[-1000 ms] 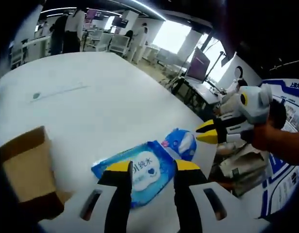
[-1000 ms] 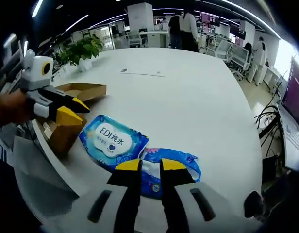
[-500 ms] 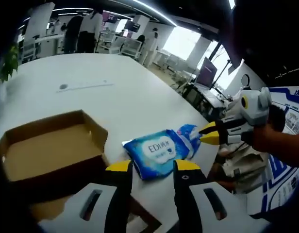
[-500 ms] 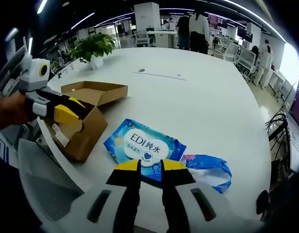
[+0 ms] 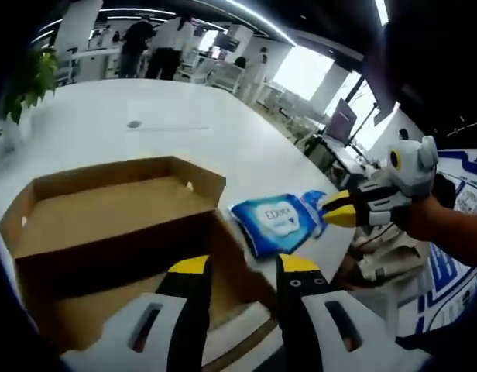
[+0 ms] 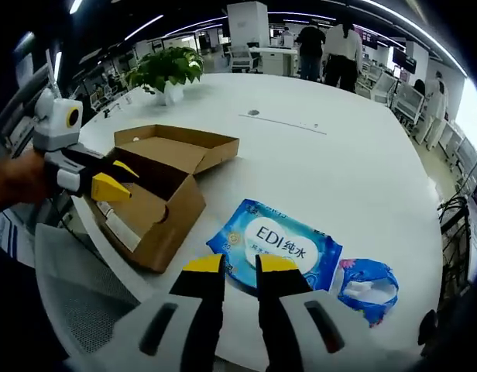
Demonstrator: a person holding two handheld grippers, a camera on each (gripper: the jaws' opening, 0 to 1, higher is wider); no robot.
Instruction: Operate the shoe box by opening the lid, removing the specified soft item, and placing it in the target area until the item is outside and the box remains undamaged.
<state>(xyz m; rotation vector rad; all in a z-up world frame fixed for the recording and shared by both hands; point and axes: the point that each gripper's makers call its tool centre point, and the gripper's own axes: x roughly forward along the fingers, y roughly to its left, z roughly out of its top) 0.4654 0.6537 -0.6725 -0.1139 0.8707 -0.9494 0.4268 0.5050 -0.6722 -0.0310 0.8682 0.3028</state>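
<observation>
White and broad, the round table point(image 6: 355, 170) carries an open brown cardboard shoe box point(image 6: 157, 205) near its edge, lid point(image 6: 176, 147) folded back flat. Just beside the box lies a blue soft pack of wet wipes point(image 6: 281, 244), outside it, with a smaller blue patterned pouch point(image 6: 368, 285) touching its far end. The left gripper point(image 5: 238, 267) hangs over the box, fingers spread, holding nothing. The right gripper point(image 6: 232, 265) hovers above the wipes, fingers slightly apart, empty.
</observation>
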